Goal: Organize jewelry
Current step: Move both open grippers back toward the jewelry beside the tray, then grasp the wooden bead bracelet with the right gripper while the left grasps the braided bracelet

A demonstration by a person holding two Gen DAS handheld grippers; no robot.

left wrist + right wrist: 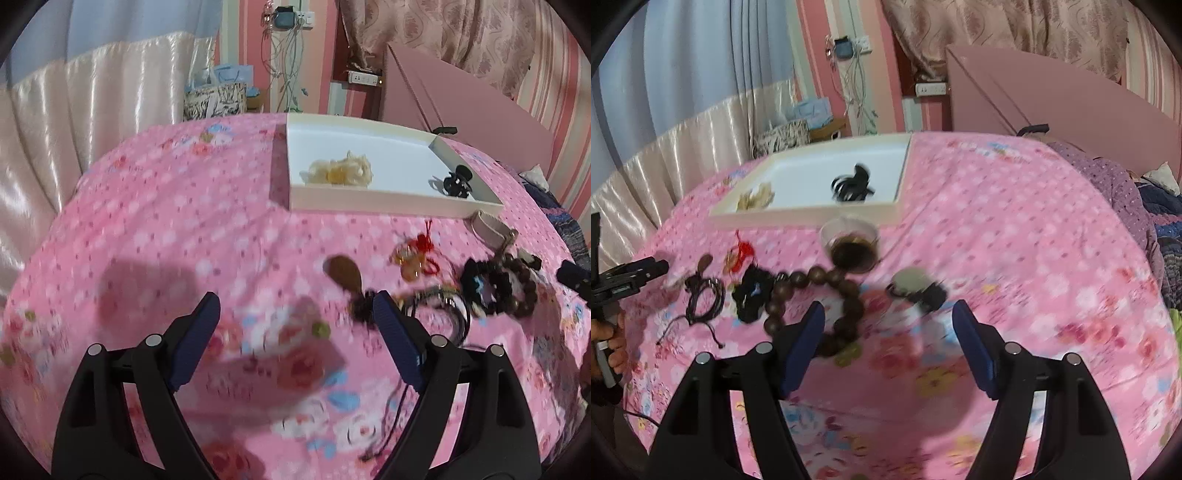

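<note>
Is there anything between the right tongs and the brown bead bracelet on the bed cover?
Nothing visible. The right tongs are open just above the wooden bead bracelet, whose near loop already lies by the left finger. A black hair scrunchie touches its far-left side only.

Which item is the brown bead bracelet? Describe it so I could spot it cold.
Start at the white tray on the pink floral bedspread and come toward the camera, into the loose pile of jewelry. The bead bracelet is the loop of big, round, dark brown beads beside the black scrunchie; its neighbours are thin cords or fabric.
</note>
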